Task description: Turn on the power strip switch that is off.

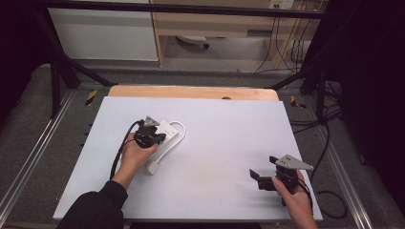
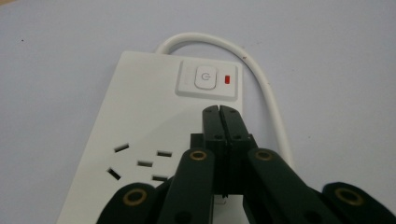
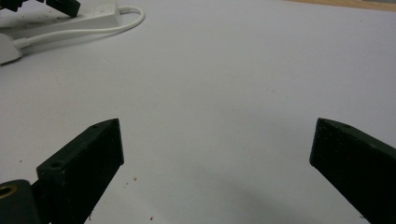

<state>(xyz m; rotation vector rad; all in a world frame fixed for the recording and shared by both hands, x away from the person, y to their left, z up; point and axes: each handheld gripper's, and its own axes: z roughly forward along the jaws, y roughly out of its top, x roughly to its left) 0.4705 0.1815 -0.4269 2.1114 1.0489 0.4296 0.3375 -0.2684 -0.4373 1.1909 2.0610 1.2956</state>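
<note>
strip (image 1: 165,138) of white plastic, a power strip, lies on the left half of the table (image 1: 215,157), its long body running toward the person and its white cord (image 1: 180,128) looping round from the far end and back along the right side. the left hand (image 1: 136,157) holds the left gripper (image 1: 160,136) right over the strip. in the left gripper view the left gripper (image 2: 220,112) has its two black jaws pressed together with nothing between them, tips poised over the strip (image 2: 140,135) just short of the switch (image 2: 206,77); whether they touch the plastic i cannot tell. beside the switch sits a small red light (image 2: 227,80). nearer the camera, left of the jaws, is a socket (image 2: 140,164) with five slots. the cord (image 2: 261,79) arcs past on the right.

the right hand (image 1: 296,198) holds the right gripper (image 1: 260,179) near the table's right front corner, well apart from the strip. in the right gripper view the right gripper (image 3: 215,149) has its jaws spread wide over bare table (image 3: 233,84), holding nothing. far off at upper left are the strip (image 3: 88,16), its cord (image 3: 93,28) and the left gripper (image 3: 63,5).
</note>
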